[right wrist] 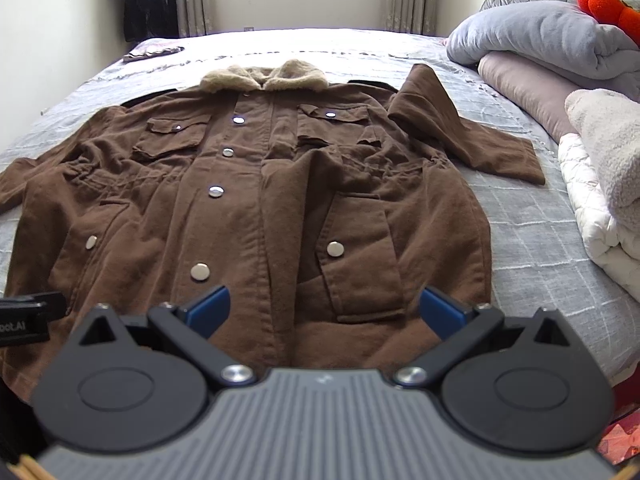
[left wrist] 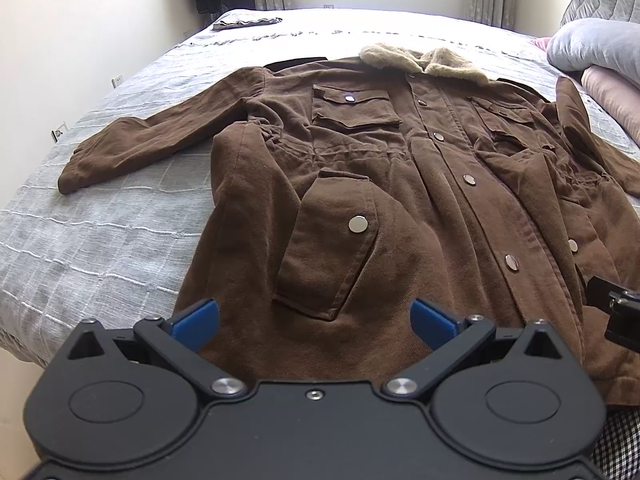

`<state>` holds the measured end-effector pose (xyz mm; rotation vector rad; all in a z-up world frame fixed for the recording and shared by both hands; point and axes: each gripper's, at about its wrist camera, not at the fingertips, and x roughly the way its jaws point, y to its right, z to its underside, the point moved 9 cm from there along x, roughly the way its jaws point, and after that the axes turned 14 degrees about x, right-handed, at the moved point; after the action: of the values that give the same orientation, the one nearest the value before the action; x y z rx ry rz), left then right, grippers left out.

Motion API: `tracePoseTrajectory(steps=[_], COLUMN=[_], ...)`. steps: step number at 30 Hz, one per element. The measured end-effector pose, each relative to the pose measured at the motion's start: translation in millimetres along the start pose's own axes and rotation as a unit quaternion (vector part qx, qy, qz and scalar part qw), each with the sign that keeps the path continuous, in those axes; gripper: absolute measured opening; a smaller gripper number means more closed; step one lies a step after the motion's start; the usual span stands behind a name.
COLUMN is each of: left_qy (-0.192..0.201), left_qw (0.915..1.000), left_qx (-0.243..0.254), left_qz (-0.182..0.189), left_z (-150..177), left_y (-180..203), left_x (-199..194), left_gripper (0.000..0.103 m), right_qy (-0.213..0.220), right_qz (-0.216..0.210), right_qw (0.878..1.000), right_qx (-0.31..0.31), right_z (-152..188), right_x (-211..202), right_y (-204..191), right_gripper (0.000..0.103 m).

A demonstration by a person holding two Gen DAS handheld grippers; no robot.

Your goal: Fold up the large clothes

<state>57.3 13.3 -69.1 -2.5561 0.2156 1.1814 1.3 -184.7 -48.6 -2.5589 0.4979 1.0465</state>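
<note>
A large brown coat (left wrist: 360, 184) with a beige fleece collar (left wrist: 424, 62) and silver snaps lies face up, spread flat on the bed. One sleeve (left wrist: 152, 140) stretches out to the left. The coat also shows in the right wrist view (right wrist: 248, 200), with its other sleeve (right wrist: 460, 128) bent out to the right. My left gripper (left wrist: 314, 318) is open and empty, over the coat's lower left hem. My right gripper (right wrist: 324, 308) is open and empty, over the lower right hem. Part of the right gripper (left wrist: 616, 308) shows at the left view's right edge.
The bed has a grey grid-patterned cover (left wrist: 100, 240). Pillows and folded blankets (right wrist: 560, 52) are stacked at the right, with a white quilt (right wrist: 600, 216) near the coat's right sleeve. A small folded cloth (left wrist: 246, 23) lies at the far left corner. Curtains and a window are behind.
</note>
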Motion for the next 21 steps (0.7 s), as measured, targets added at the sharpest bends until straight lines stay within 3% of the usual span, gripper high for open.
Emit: tracePoseTrajectory(steps=[21], left_qy=[0.018], left_qw=[0.9998], left_qx=[0.002], left_qz=[-0.003], left_z=[-1.8], left_y=[1.0], left_x=[-0.8], left_gripper=[0.103], right_qy=[-0.01], right_qz=[0.005], right_qw=[1.0], right_qx=[0.008], right_z=[2.1], right_x=[5.0], right_y=[2.9], right_gripper=[0.103])
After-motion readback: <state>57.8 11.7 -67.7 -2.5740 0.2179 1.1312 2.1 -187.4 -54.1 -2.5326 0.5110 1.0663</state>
